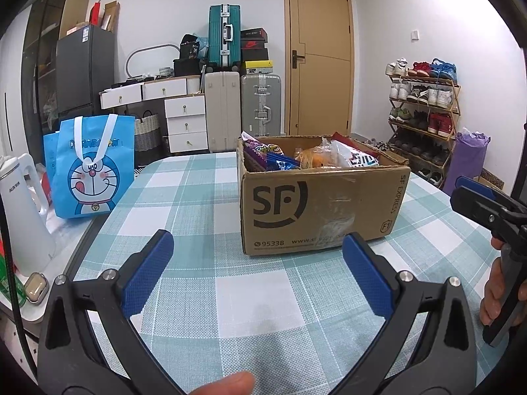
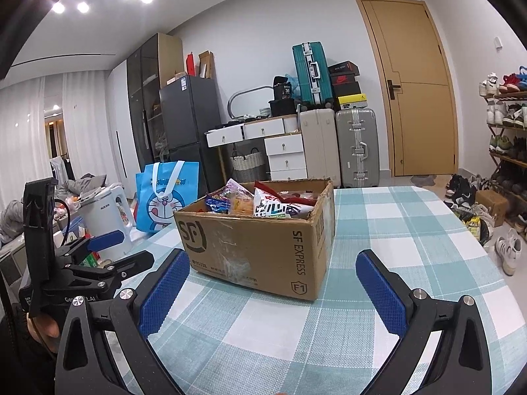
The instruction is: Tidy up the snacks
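An open cardboard box printed "SF" stands on the checked tablecloth, holding several snack packets in purple, blue, orange and white. My left gripper is open and empty, a short way in front of the box. In the right wrist view the same cardboard box sits ahead and slightly left, snack packets showing over its rim. My right gripper is open and empty just before the box's near corner. The left gripper also shows at the left edge, the right gripper at the far right.
A blue cartoon tote bag and a white kettle stand at the table's left side. An earbud case lies near the kettle. Suitcases, drawers, a door and a shoe rack line the room behind.
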Motion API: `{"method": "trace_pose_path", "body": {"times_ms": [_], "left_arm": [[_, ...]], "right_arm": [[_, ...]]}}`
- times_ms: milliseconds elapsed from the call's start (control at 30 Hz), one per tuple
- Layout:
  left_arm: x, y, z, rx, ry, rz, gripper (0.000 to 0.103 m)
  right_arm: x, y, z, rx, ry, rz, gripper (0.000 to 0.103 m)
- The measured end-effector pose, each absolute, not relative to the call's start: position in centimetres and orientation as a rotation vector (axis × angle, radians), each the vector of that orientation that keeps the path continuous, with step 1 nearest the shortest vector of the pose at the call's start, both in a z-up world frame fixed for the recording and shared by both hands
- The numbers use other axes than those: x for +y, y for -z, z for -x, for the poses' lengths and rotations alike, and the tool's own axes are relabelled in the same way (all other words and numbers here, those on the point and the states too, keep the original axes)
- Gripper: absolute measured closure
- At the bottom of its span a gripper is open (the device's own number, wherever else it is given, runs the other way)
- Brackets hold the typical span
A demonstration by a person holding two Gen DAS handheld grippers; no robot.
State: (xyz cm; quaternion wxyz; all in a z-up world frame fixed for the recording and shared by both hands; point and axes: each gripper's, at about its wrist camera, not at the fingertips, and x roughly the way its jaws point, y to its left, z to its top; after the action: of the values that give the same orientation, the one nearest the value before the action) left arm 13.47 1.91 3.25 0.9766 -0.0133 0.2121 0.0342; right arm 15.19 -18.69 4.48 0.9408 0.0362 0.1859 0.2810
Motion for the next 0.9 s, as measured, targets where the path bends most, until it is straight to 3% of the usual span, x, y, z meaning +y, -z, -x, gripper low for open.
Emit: {"method": "trace_pose_path", "body": {"times_ms": [900], "left_arm": [[1.84, -3.25, -13.42, 0.428, -0.068, 0.030, 0.001]], "right_arm": [[-18.73, -4.51, -15.05, 0.370, -0.576, -0.055, 0.000]]}}
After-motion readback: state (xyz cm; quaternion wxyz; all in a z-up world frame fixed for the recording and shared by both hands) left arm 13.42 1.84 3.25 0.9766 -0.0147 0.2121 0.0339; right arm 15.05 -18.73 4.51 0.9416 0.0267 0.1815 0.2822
